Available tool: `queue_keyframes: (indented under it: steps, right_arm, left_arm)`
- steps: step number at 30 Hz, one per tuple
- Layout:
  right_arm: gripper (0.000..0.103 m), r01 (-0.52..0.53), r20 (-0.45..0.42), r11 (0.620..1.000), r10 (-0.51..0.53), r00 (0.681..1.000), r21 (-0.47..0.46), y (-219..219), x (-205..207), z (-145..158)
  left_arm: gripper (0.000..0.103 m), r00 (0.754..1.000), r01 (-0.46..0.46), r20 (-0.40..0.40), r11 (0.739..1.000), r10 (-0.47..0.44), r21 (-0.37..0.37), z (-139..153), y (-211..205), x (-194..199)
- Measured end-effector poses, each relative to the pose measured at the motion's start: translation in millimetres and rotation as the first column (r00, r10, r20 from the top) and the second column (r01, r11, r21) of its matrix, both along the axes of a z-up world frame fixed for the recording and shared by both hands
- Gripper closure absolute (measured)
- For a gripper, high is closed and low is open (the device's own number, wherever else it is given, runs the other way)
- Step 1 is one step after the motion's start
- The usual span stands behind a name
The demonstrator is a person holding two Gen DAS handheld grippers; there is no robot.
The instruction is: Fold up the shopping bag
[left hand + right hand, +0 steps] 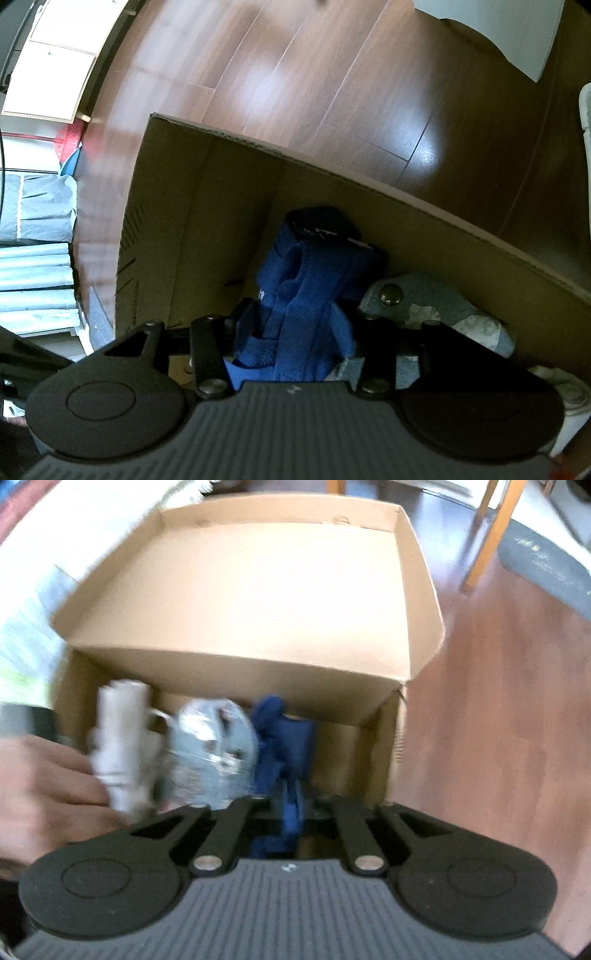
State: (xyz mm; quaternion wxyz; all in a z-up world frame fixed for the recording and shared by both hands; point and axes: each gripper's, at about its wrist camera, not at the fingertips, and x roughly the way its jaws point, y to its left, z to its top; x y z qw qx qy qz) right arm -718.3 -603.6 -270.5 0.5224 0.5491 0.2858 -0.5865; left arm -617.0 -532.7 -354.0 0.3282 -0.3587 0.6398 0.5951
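A folded blue shopping bag (310,291) stands inside an open cardboard box (207,206). My left gripper (295,325) reaches into the box, and the bag fills the gap between its fingers, so it looks shut on the bag. In the right wrist view the same blue bag (284,746) sits by the box's right wall (391,746). My right gripper (291,812) is just over the box's near edge with blue fabric between its arms; its fingertips are hidden.
A grey folded bag (210,753) and a white rolled bag (122,742) sit left of the blue one in the box. A hand (48,794) is at the left. The box lid (258,590) stands open. Wood floor (498,720) and chair legs (487,535) surround it.
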Motion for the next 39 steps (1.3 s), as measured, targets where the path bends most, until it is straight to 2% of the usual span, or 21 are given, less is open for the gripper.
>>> queue_keyframes:
  steps: [3, 7, 9, 12, 15, 17, 19, 21, 23, 24, 25, 26, 27, 29, 30, 31, 32, 34, 36, 37, 39]
  right_arm:
    - [0.101, -0.056, 0.167, 0.998, 0.052, 0.985, 0.017, 0, -27, -17]
    - [0.101, -0.073, 0.226, 0.992, 0.049, 0.973, 0.102, 0, -13, -52]
    - [0.101, -0.085, 0.163, 0.984, 0.059, 0.985, 0.154, -8, -15, -69]
    - [0.103, -0.104, 0.133, 0.976, 0.079, 0.988, 0.191, -12, -20, -80]
    - [0.103, -0.110, 0.086, 0.970, 0.094, 0.992, 0.218, -8, -19, -64]
    - [0.103, -0.107, 0.049, 0.965, 0.098, 0.994, 0.240, -8, -20, -57]
    - [0.103, -0.110, 0.014, 0.961, 0.110, 0.994, 0.255, -8, -16, -58]
    - [0.103, -0.111, -0.003, 0.959, 0.116, 0.993, 0.262, -9, -14, -59]
    - [0.103, -0.132, -0.029, 0.954, 0.145, 0.989, 0.268, -9, -11, -60]
    - [0.103, -0.151, -0.055, 0.950, 0.173, 0.983, 0.274, -9, -7, -62]
    - [0.103, -0.188, -0.086, 0.943, 0.219, 0.972, 0.274, -8, 0, -64]
    - [0.103, -0.208, -0.109, 0.939, 0.245, 0.963, 0.272, -6, 4, -65]
    - [0.102, -0.214, -0.119, 0.941, 0.252, 0.961, 0.263, -5, 7, -66]
    - [0.101, -0.223, -0.144, 0.946, 0.261, 0.955, 0.237, 1, 9, -65]
    - [0.101, -0.227, -0.156, 0.949, 0.263, 0.952, 0.217, 5, 10, -63]
    - [0.101, -0.232, -0.170, 0.953, 0.266, 0.949, 0.196, 10, 11, -60]
    - [0.101, -0.236, -0.184, 0.956, 0.267, 0.946, 0.173, 15, 12, -58]
    - [0.101, -0.233, -0.208, 0.966, 0.252, 0.945, 0.112, 28, 13, -48]
    - [0.100, -0.218, -0.215, 0.975, 0.223, 0.951, 0.050, 41, 11, -36]
    - [0.099, -0.205, -0.212, 0.978, 0.205, 0.956, 0.019, 47, 9, -29]
    - [0.098, -0.179, -0.195, 0.983, 0.168, 0.966, -0.037, 59, 3, -15]
  left_arm:
    - [0.052, 1.000, 0.004, -0.001, 1.000, -0.004, -0.013, -2, 4, -1]
    - [0.049, 0.999, 0.009, -0.040, 1.000, -0.010, -0.025, -8, 7, 4]
    - [0.049, 0.997, 0.017, -0.070, 0.998, -0.021, -0.056, -7, 7, 10]
    - [0.050, 0.996, 0.008, -0.085, 0.996, -0.016, -0.093, 0, 1, 25]
    - [0.050, 0.996, -0.012, -0.089, 0.995, 0.003, -0.099, 16, 0, 44]
    - [0.053, 0.990, -0.076, -0.121, 0.995, 0.068, -0.067, 31, 0, 55]
    - [0.050, 0.987, -0.121, -0.117, 0.989, 0.110, -0.089, 40, -1, 65]
    - [0.052, 0.961, -0.241, -0.156, 0.968, 0.228, -0.074, 52, -4, 71]
    - [0.050, 0.881, -0.440, -0.182, 0.897, 0.438, 0.028, 70, -10, 70]
    - [0.051, 0.818, -0.536, -0.188, 0.839, 0.544, 0.096, 80, -14, 70]
    - [0.051, 0.737, -0.627, -0.184, 0.759, 0.651, 0.177, 90, -19, 70]
    - [0.051, 0.644, -0.703, -0.168, 0.664, 0.747, 0.256, 100, -25, 70]
    - [0.051, 0.536, -0.765, -0.138, 0.548, 0.833, 0.339, 111, -32, 71]
    - [0.051, 0.281, -0.821, -0.016, 0.249, 0.960, 0.514, 131, -48, 74]
    - [0.051, 0.166, -0.807, 0.070, 0.095, 0.984, 0.582, 140, -58, 79]
    - [0.051, 0.065, -0.776, 0.161, -0.051, 0.985, 0.629, 148, -68, 82]
    - [0.050, -0.017, -0.737, 0.236, -0.171, 0.972, 0.654, 155, -75, 86]
    - [0.051, -0.139, -0.631, 0.353, -0.357, 0.925, 0.688, 166, -85, 92]
    - [0.051, -0.214, -0.504, 0.472, -0.511, 0.855, 0.696, 171, -91, 99]
    - [0.050, -0.241, -0.448, 0.520, -0.569, 0.820, 0.689, 171, -91, 100]
    - [0.049, -0.292, -0.387, 0.574, -0.643, 0.765, 0.661, 167, -92, 102]
